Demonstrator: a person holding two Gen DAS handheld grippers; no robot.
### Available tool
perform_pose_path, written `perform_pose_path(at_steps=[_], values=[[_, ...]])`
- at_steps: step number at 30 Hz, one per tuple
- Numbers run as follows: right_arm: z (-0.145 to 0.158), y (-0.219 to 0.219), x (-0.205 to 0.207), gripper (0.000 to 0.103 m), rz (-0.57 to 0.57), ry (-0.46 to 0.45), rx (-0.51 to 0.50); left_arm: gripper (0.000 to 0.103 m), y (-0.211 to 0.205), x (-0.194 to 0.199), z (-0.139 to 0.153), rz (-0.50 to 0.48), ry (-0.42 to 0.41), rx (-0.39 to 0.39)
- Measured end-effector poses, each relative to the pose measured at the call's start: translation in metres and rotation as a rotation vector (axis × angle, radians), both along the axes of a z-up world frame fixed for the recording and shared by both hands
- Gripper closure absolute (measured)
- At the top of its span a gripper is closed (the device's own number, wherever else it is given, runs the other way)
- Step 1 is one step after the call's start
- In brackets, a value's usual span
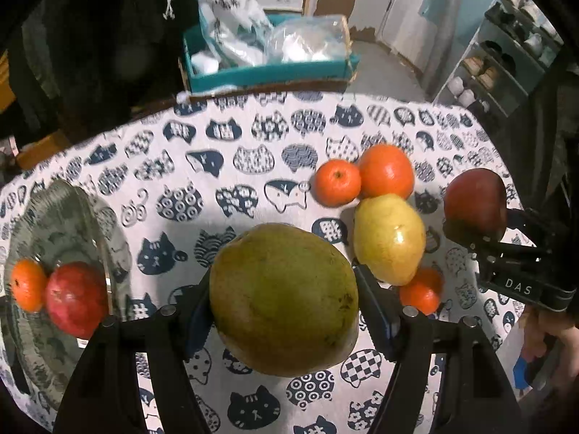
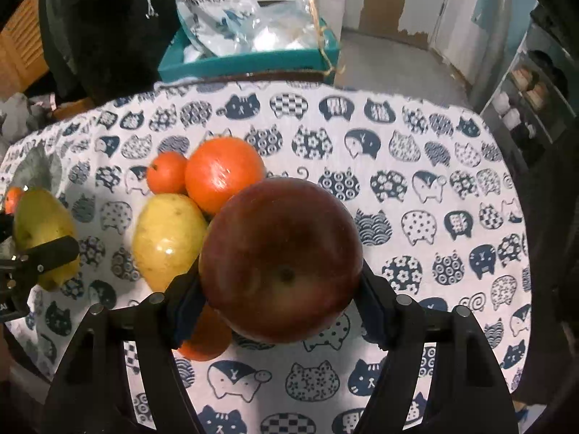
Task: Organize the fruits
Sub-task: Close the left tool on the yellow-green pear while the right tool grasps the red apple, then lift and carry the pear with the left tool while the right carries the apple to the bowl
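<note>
Left gripper [image 1: 284,300] pinches green mango [image 1: 284,298] above the tablecloth [image 1: 217,166], glass plate [image 1: 54,217] at its left. Right gripper [image 2: 280,289] clamps red apple [image 2: 280,264]; open cloth rightward.

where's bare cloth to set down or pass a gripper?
Free: the broad stretch of tablecloth between the glass plate and the fruit cluster, and the whole side right of the red apple. Crowded: around the yellow pear, where three oranges touch or nearly touch it.
</note>
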State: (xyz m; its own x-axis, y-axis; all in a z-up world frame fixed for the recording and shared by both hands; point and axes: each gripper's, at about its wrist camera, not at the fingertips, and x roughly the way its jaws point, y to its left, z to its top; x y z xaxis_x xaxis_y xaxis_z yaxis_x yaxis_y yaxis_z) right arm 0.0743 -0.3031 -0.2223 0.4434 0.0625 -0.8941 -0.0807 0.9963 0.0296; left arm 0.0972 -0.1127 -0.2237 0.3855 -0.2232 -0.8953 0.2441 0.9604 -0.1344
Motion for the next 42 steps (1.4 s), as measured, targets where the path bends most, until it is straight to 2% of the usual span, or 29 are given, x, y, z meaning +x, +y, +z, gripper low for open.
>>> perform_pose_path(at_steps=[24,33,42], values=[[0.11,0.039,-0.021,0.03,0.06,-0.218,0.039,0.03,0.047,-0.028,0.088,0.072,-0.169,-0.049],[0.133,0.063,-0.022,0.03,0.106,-0.262,0.07,0.03,0.068,-0.037,0.109,0.106,-0.216,-0.047],[0.145,0.095,-0.016,0.03,0.153,-0.281,0.086,0.03,0.1,-0.041,0.115,0.162,-0.239,-0.032]])
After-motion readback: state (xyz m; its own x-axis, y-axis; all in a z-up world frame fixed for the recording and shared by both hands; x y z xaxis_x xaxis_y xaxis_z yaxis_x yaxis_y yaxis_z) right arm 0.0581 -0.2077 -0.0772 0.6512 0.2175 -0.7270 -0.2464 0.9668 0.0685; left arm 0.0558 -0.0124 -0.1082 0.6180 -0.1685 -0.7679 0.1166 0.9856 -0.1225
